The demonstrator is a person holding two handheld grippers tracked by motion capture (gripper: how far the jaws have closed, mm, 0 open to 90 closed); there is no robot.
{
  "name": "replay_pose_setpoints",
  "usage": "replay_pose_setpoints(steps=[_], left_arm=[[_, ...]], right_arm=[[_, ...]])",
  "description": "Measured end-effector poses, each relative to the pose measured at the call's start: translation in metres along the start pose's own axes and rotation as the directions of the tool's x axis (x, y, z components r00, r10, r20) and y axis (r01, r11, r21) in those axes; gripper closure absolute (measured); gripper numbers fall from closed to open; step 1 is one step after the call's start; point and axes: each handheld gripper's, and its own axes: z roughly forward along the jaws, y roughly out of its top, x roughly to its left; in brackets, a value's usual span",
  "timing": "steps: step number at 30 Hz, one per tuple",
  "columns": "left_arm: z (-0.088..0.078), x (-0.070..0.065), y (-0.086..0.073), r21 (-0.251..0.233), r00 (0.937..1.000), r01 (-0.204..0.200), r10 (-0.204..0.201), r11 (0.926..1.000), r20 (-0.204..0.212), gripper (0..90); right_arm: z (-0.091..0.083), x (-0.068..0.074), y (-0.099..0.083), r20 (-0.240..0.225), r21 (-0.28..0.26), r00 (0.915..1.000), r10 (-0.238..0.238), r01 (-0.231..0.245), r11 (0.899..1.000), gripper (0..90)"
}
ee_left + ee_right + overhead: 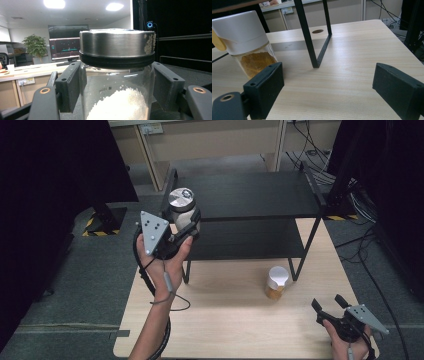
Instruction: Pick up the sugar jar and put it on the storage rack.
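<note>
A glass jar with a silver metal lid [181, 205] [116, 75], partly full of white grains, is held in the air at the left end of the black shelf rack [250, 195]. My left gripper [192, 222] [117, 86] is shut on the jar's glass body just below the lid, both pads pressed to its sides. A second jar with a white cap and orange-brown contents [276, 283] [245, 45] stands on the light wooden table [225, 320]. My right gripper [330, 303] [327, 85] stands open low over the table's front right corner, to the right of that jar, with nothing between its jaws.
The two-tier black rack fills the back half of the table; one thin leg [308, 37] comes down near the white-capped jar. The table's right edge [350, 285] is close to my right hand. Cables [320, 165] lie on the floor behind.
</note>
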Motion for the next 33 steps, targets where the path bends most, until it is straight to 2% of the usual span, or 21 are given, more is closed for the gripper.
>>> replay_pose_setpoints(steps=[12,33], left_arm=[[0.014,0.004,0.01,0.0,0.9999,0.013,-0.013,0.9999,-0.004,31.2],[0.037,0.008,0.021,0.035,0.9995,-0.011,0.012,0.9993,-0.029,31.2]], right_arm=[[0.0,0.0,0.0,0.0,-0.001,1.0,0.0,0.0,1.0,10.3],[0.0,0.0,-0.001,0.0,-0.003,1.0,0.0,0.0,1.0,10.2]])
